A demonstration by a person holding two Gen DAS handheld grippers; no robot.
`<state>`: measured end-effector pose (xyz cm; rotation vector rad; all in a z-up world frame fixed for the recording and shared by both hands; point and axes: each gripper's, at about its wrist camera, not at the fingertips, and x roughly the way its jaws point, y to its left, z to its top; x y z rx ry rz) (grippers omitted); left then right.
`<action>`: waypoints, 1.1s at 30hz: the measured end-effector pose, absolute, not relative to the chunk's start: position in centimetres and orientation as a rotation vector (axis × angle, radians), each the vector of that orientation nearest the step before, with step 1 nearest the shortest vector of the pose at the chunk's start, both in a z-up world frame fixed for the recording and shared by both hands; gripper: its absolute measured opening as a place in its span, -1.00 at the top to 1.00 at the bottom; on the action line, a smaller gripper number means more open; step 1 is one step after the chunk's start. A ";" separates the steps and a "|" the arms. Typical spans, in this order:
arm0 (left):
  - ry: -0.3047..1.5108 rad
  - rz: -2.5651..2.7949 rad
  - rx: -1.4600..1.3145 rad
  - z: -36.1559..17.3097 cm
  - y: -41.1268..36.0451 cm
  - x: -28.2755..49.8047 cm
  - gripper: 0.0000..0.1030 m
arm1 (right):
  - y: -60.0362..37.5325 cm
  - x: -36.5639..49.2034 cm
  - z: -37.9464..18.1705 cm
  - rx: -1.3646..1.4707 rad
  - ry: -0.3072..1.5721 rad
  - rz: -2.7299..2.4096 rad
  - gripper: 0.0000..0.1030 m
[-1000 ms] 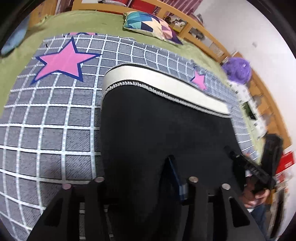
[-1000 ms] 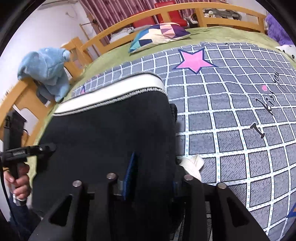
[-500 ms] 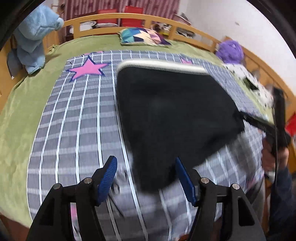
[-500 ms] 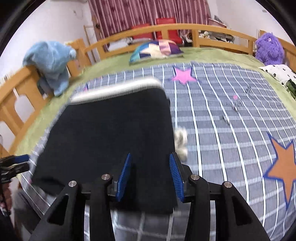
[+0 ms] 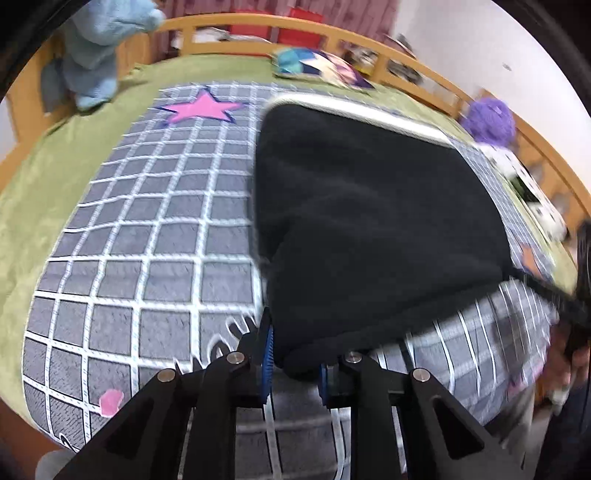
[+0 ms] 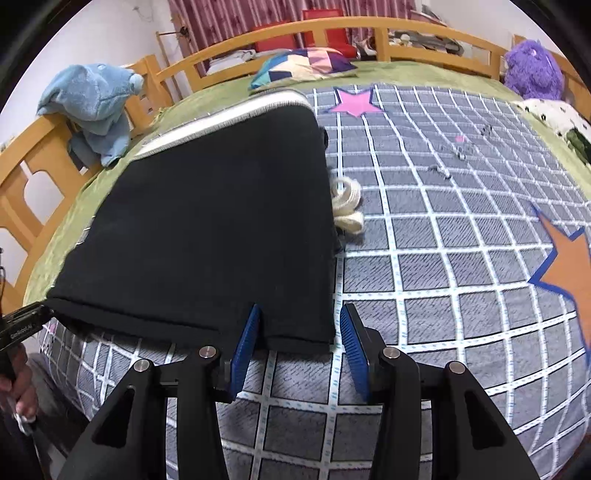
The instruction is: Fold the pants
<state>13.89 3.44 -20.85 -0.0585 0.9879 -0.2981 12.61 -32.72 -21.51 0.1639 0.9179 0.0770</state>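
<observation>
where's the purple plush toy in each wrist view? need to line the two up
Left wrist: purple plush toy at upper right, blurred, against the wooden bed rail, beyond the far right corner of the black pants.
Right wrist: purple plush toy at top right, sharp, against the same rail, far right of the pants.
Shared landmark: pink star on the grid blanket, near the pants' white waistband.
</observation>
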 end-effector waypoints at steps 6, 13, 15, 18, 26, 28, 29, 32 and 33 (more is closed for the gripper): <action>0.944 -0.330 -0.058 -17.9 4.5 10.8 0.51 | -32.5 11.7 -17.4 0.141 0.774 0.096 0.14; 0.801 -0.370 -0.025 -13.6 -0.3 14.3 0.23 | -30.3 13.7 -17.4 0.095 0.711 0.151 0.14; 0.824 -0.317 -0.003 -14.5 -1.7 15.9 0.18 | -29.7 14.7 -19.2 0.054 0.767 0.130 0.13; 0.936 -0.298 -0.028 -18.7 -1.7 17.0 0.19 | -29.0 14.1 -21.5 -0.023 0.765 0.093 0.13; 0.976 -0.335 -0.086 -19.1 -0.3 15.1 0.17 | -29.1 14.0 -20.4 -0.041 0.803 0.144 0.10; 0.963 -0.340 -0.132 -18.1 0.2 16.2 0.16 | -29.8 14.6 -19.3 0.010 0.779 0.155 0.10; 0.948 -0.334 -0.135 -17.3 0.1 17.3 0.13 | -30.1 15.3 -18.2 0.030 0.745 0.149 0.10; 0.903 -0.309 -0.115 -15.8 -1.1 20.5 0.04 | -30.2 18.0 -16.1 0.033 0.687 0.133 0.02; 0.881 -0.306 -0.107 -15.3 -1.7 22.1 -0.02 | -30.0 19.2 -15.6 0.031 0.679 0.133 0.02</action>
